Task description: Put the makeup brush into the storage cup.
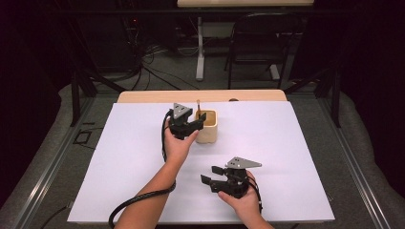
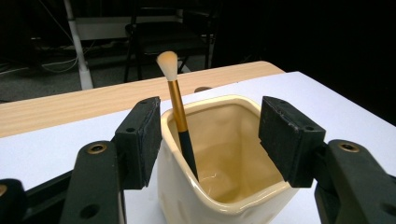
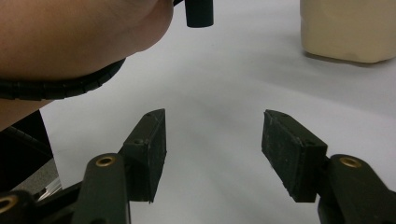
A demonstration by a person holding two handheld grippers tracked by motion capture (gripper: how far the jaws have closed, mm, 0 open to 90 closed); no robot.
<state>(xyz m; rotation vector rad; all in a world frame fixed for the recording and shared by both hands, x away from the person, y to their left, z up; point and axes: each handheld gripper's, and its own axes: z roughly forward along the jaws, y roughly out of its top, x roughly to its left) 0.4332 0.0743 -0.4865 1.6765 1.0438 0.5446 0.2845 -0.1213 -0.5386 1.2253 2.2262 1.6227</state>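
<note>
The left hand-held gripper (image 1: 199, 119) stands with its jaws wide apart, 1 pad on each side of the cream cup (image 1: 207, 126) and neither pressing on it; in the left gripper view the pads (image 2: 142, 140) flank the cup's rim with a gap on each side, so nothing is held. Between them, inside the cup (image 2: 224, 154), stands a makeup brush (image 2: 180, 116) with a gold and black handle, leaning against the near-left inner wall with its pale bristle tip up. That lean reads as the brush resting where it fell once let go, its lower end propped on the cup's bottom, so the cup now keeps it upright and the gripper has no more to do there. The cup sits toward the far edge of the desk (image 1: 286, 157), a little left of its middle, on the white sheet that covers the top; a strip of bare wood shows along the far edge beyond it. The right hand-held gripper (image 1: 214, 174) hovers low near the near edge, right of the middle, well apart from the cup, its jaws also spread wide and empty over bare white sheet, apparently parked out of the way. From the right gripper view the cup (image 3: 348, 30) shows at the upper right.
</note>
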